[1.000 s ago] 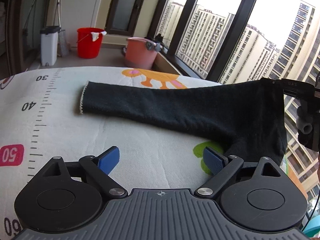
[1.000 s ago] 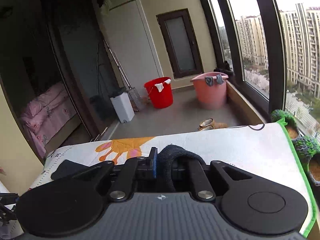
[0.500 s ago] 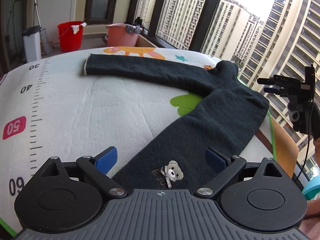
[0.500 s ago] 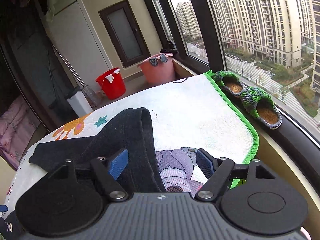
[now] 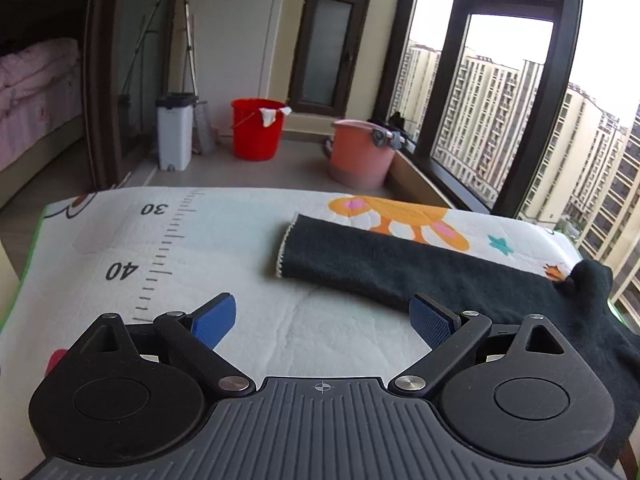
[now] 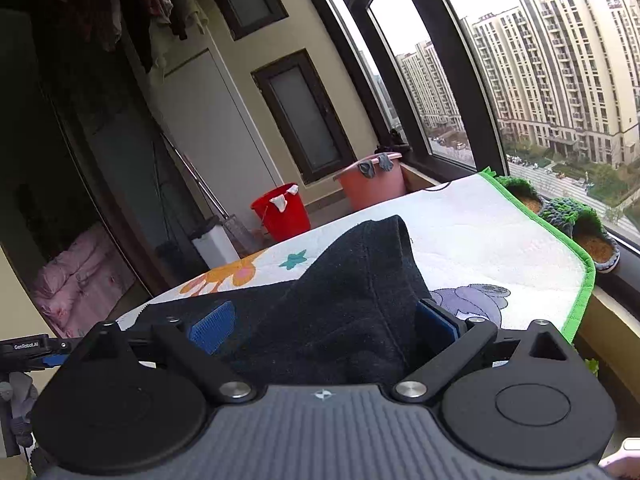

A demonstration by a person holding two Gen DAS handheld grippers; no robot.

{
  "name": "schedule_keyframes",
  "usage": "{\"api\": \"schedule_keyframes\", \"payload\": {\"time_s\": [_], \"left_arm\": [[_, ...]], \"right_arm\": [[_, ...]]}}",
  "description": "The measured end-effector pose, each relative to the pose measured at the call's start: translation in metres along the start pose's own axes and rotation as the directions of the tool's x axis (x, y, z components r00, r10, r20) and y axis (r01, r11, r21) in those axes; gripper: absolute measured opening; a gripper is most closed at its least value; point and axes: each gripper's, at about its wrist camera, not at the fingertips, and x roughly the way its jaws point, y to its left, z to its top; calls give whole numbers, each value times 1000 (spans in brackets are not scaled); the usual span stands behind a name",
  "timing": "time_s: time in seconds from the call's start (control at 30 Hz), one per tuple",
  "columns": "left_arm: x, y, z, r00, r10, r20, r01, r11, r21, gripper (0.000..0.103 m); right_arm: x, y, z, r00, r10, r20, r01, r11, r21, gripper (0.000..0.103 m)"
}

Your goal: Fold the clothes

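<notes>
Both hand-held grippers, left (image 5: 322,320) and right (image 6: 320,322), we find spread wide and grasping nothing above the dark sweater (image 5: 420,276) on the mat (image 5: 240,240).

The printed mat (image 5: 248,240) carries a ruler scale with tick marks; beside it stand the numbers "30" (image 5: 153,209) and "40" (image 5: 121,271), seen upside down from the left wrist view. At the left edge of the right wrist view, a small black device (image 6: 24,346) bears white lettering, apparently "GenRobot.AI".
</notes>
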Motion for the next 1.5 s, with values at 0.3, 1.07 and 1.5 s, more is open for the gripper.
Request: {"api": "schedule_keyframes", "payload": {"time_s": [0.3,1.07,1.5], "left_arm": [[80,-10,31,988,-62,-139,69,997,42,97],[20,56,37,992,128,-15,-129,989,-70,22],[-74,81,-27,996,35,-84,-45,992,-117,85]], "right_arm": [[-4,37,-23,987,159,36,-147,964,-223,103],[15,3,-18,985,171,-36,-170,985,16,103],[43,-14,-22,973,167,-159,-146,980,138,103]]}}
